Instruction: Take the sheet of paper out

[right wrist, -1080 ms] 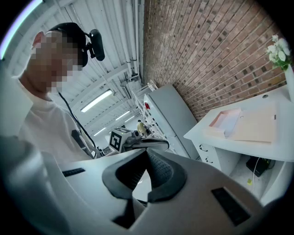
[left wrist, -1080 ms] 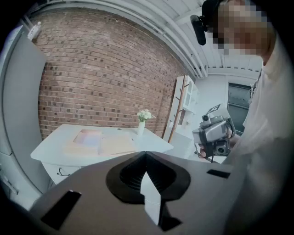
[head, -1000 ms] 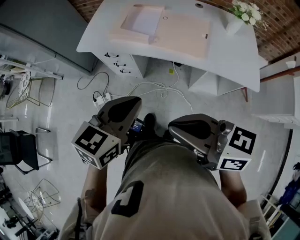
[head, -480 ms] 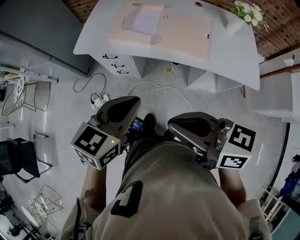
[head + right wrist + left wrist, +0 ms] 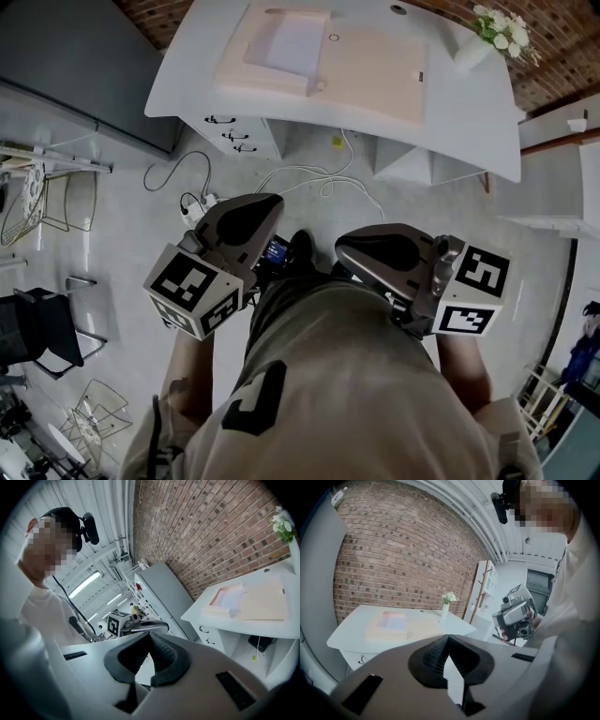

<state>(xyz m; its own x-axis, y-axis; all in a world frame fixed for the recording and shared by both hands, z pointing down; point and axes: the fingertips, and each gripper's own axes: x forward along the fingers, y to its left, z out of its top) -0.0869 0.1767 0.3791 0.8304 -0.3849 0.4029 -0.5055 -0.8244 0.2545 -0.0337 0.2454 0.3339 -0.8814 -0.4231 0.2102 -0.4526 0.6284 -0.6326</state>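
A white sheet of paper (image 5: 286,42) lies in the raised left part of a pale beige folder (image 5: 375,70) on the white desk (image 5: 469,122), far ahead of me. The left gripper view shows the sheet (image 5: 393,622) too, and so does the right gripper view, where the sheet (image 5: 229,597) lies on the desk at the right. My left gripper (image 5: 270,202) and right gripper (image 5: 343,247) are held close against the person's body, well short of the desk. Both are shut with nothing between the pads, as their own views show for the left gripper (image 5: 448,637) and the right gripper (image 5: 149,634).
A white vase of flowers (image 5: 473,47) stands on the desk's far right. Drawers (image 5: 234,131) sit under the desk, with cables and a power strip (image 5: 202,200) on the floor before them. A grey cabinet (image 5: 75,56) and black chair (image 5: 37,323) stand left.
The floor and chair have slid down the head view, so the person has stepped a little toward the desk. Both grippers stay shut, in the same place against the body.
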